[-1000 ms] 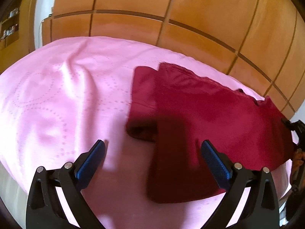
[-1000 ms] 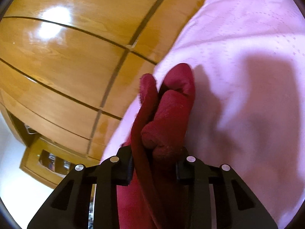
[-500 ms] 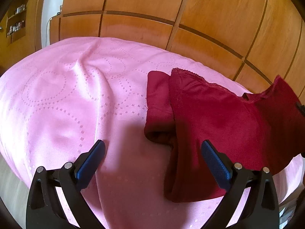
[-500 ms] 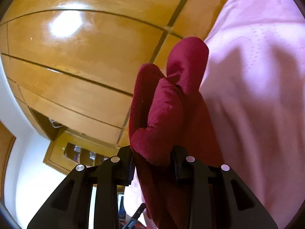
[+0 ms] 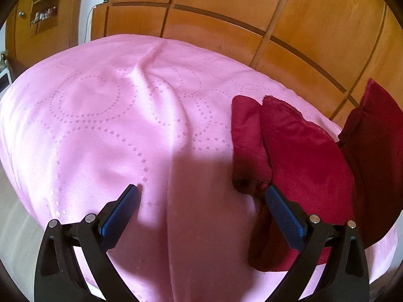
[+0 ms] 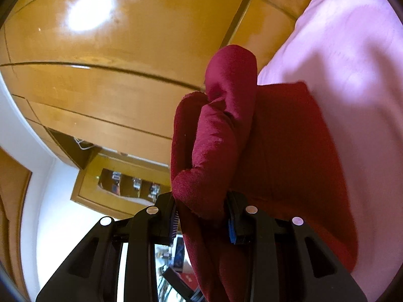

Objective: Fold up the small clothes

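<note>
That red velvety garment [image 5: 302,156] looks soft and floppy, so the right tongs [image 6: 202,222] clamp its bunched edge while the left tongs [image 5: 201,209] hang apart over the bed [image 5: 100,125].

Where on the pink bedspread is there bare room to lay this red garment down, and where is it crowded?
Bare: the pink bedspread left of the red garment, up to the wooden wardrobe, crossed by one crease. Crowded: the right edge, where the right gripper lifts the garment. The left gripper is open.
</note>
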The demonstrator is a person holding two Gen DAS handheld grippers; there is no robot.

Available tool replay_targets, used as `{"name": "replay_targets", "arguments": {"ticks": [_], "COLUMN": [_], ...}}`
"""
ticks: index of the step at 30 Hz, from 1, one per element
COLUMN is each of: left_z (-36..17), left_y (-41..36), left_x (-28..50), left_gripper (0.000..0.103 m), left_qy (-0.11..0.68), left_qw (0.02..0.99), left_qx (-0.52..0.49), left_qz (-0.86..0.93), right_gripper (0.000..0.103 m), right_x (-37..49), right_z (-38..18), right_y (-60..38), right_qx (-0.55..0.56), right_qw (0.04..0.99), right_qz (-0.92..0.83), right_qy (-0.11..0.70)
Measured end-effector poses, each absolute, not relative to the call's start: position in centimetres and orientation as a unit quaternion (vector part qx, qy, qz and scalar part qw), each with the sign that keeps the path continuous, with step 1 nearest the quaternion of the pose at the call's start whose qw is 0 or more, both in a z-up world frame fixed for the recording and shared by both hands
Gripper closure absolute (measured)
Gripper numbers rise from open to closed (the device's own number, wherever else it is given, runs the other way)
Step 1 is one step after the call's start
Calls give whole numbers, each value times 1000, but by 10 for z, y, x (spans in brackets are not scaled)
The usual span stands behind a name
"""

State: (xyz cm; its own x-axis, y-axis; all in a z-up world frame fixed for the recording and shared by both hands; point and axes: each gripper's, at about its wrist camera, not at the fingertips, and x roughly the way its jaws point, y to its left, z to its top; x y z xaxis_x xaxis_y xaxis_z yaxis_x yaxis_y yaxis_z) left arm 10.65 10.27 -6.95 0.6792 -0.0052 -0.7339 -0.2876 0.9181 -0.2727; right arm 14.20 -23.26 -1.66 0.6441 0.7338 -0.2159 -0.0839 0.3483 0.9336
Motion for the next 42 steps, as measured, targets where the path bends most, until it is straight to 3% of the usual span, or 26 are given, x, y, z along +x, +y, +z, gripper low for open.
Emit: {"name": "replay_targets", "arguments": {"ticks": [15, 16, 18, 20, 26, 32, 40, 42], "left_z": [-66, -67, -67, -65, -53, -35, -36, -39], "left_y": [91, 90, 87, 85, 87, 84, 32, 20], "left_x": [103, 103, 103, 102, 91, 83, 117, 131], "left_gripper": [3, 3, 3, 3, 3, 3, 3, 11], "left_qy": [386, 387, 388, 383, 338, 301, 378, 411], "left_qw": [899, 899, 899, 902, 915, 907, 852, 844], "left_qx": [-200, -200, -199, -197, -221, -284, -306, -290], "left_qz": [45, 42, 34, 26, -1, -78, -191, -185], "right_gripper": [72, 69, 40, 22, 4, 4, 4, 4], "right_x": [164, 163, 161, 155, 123, 91, 77, 74], "right_z": [-63, -66, -69, -69, -41, -37, -58, -62], "right_y": [-138, -133, -128, -129, -157, -218, -227, -225], "right_qx": [459, 442, 432, 446, 411, 289, 118, 112], "right_qw": [731, 739, 740, 724, 760, 874, 917, 915], "right_qz": [284, 279, 297, 331, 355, 177, 67, 76], "right_qy": [417, 425, 422, 408, 357, 348, 376, 379]}}
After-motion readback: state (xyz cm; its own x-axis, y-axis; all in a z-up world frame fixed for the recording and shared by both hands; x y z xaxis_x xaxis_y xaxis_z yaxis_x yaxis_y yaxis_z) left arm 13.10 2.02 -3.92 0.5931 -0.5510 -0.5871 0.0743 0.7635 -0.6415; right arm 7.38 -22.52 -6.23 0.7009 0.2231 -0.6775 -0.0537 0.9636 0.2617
